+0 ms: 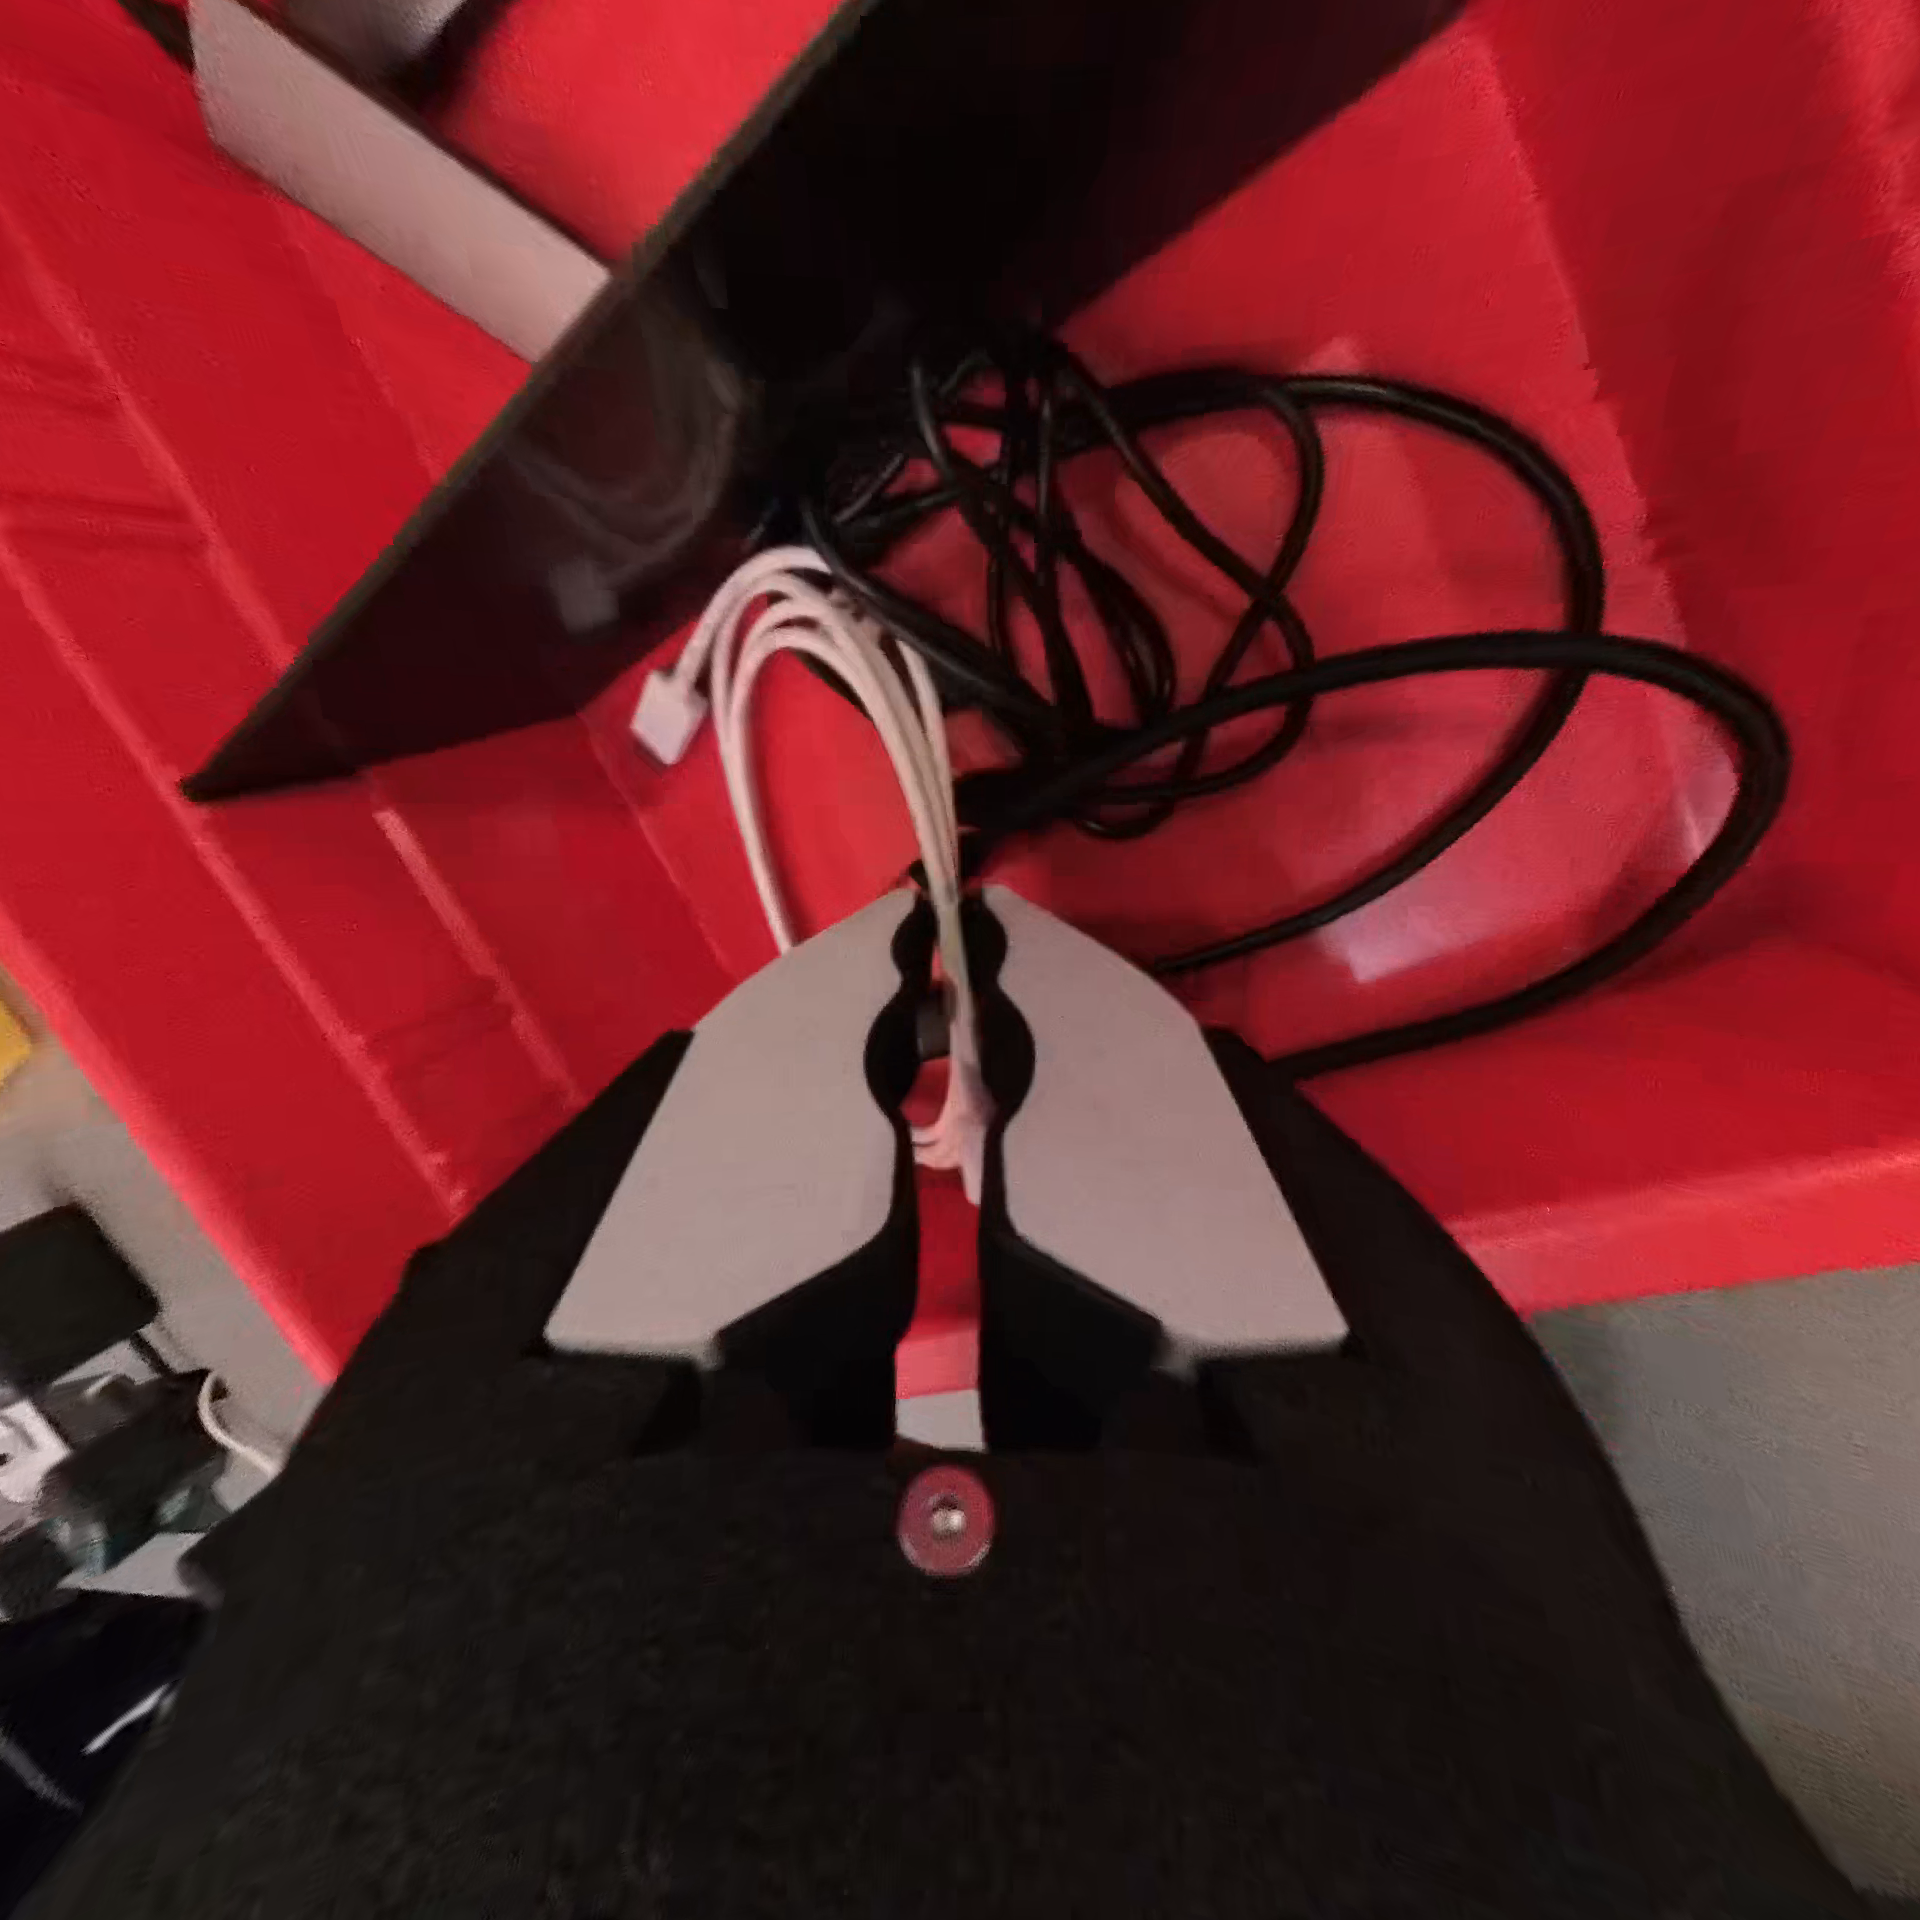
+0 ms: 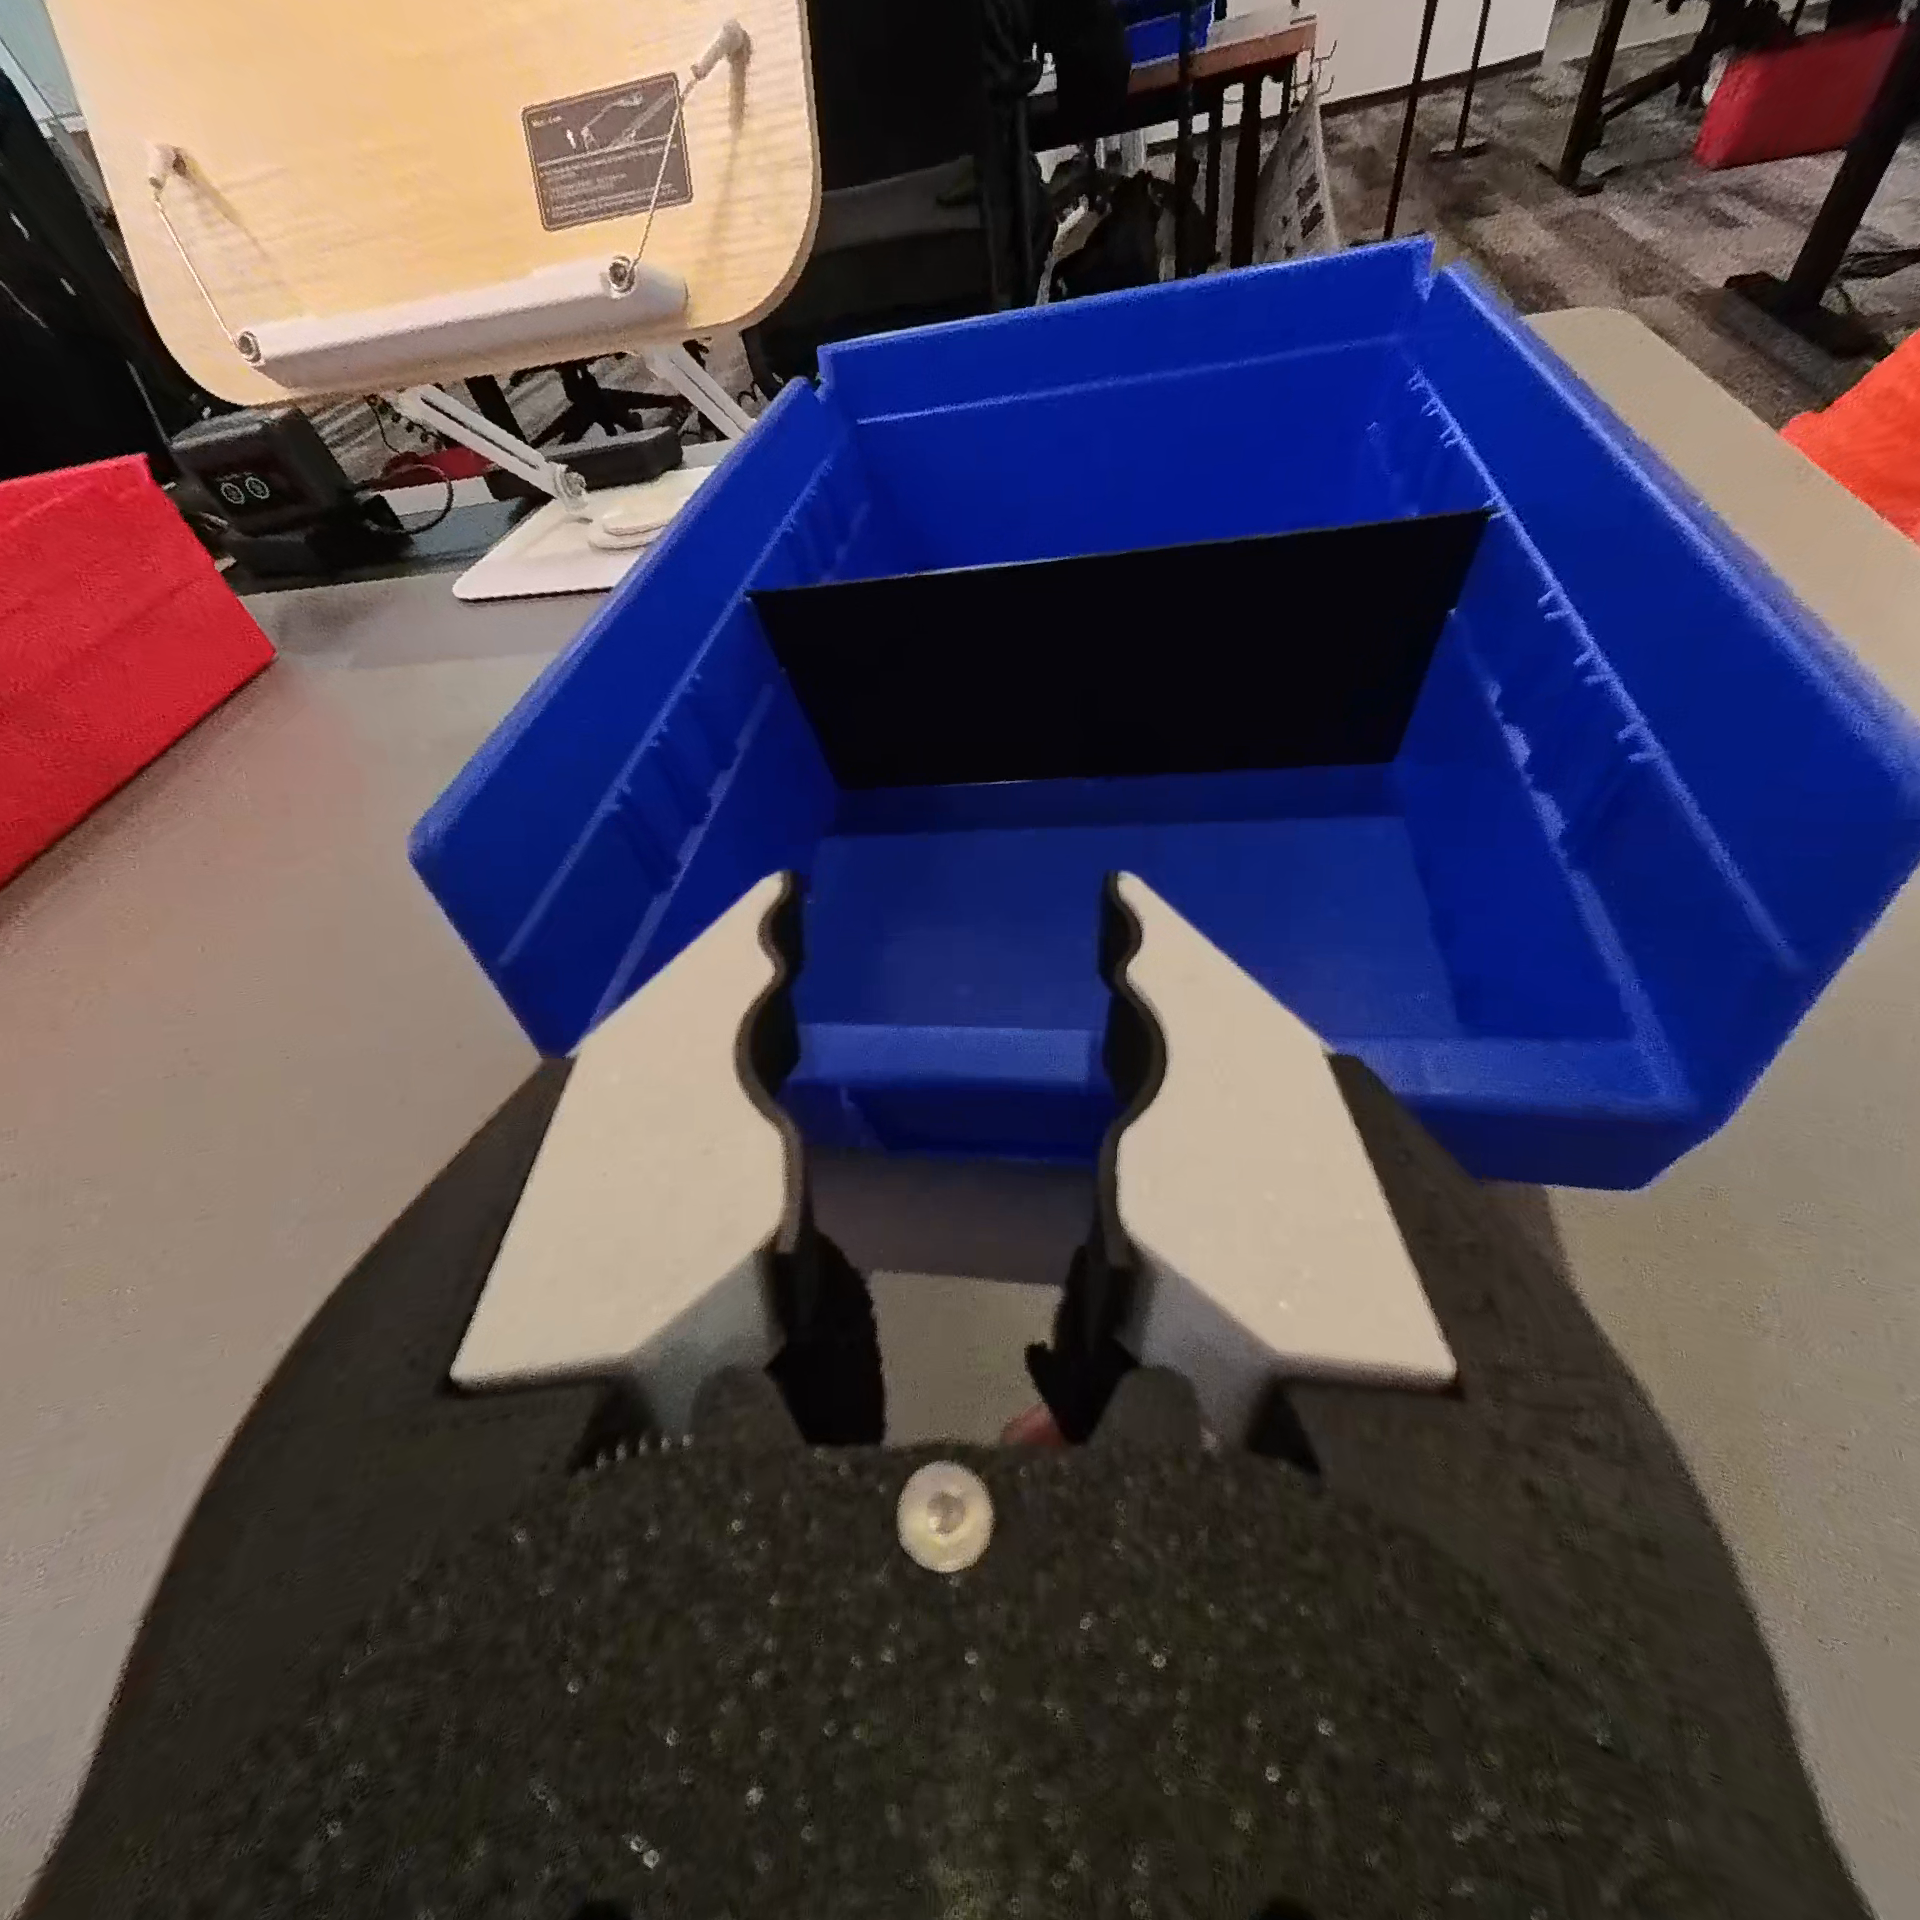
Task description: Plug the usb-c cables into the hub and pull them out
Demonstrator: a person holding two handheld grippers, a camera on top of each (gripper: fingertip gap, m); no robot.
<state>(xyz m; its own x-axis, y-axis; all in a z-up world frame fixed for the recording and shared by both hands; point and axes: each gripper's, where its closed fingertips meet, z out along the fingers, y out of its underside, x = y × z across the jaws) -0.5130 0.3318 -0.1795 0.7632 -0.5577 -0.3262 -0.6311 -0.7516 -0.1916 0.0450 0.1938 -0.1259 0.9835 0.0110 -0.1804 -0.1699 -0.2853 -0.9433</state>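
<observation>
The left gripper [image 1: 948,904] is clenched on a bundle of white cable [image 1: 831,665], its jaws nearly together with the strands running between the notched inner edges. It reaches into a red bin [image 1: 1558,1091] whose floor and walls fill most of the left wrist view. A black divider panel [image 1: 727,436] stands across this bin, and just beside its lower edge lies a white connector [image 1: 662,722] at the end of the white bundle. To the right of the white strands, a tangle of black cables [image 1: 1299,644] loops over the red floor, one thick strand curving wide toward the bin wall. No hub can be made out here; the view is blurred. Grey tabletop [image 1: 1766,1507] shows past the bin's edge. The right gripper [image 2: 948,904] is released, its jaws wide apart and holding nothing, poised over the near lip of a blue bin [image 2: 1662,779] that sits on the grey table [image 2: 208,1039]. A black divider [image 2: 1122,665] splits the blue bin crosswise, and the near compartment shows only bare blue floor. A second red bin [image 2: 104,644] stands at the table's left edge. Behind it, a tilted wooden board on a white stand [image 2: 447,156] rises, and farther back there are dark desk legs and grey carpet [image 2: 1558,177].
</observation>
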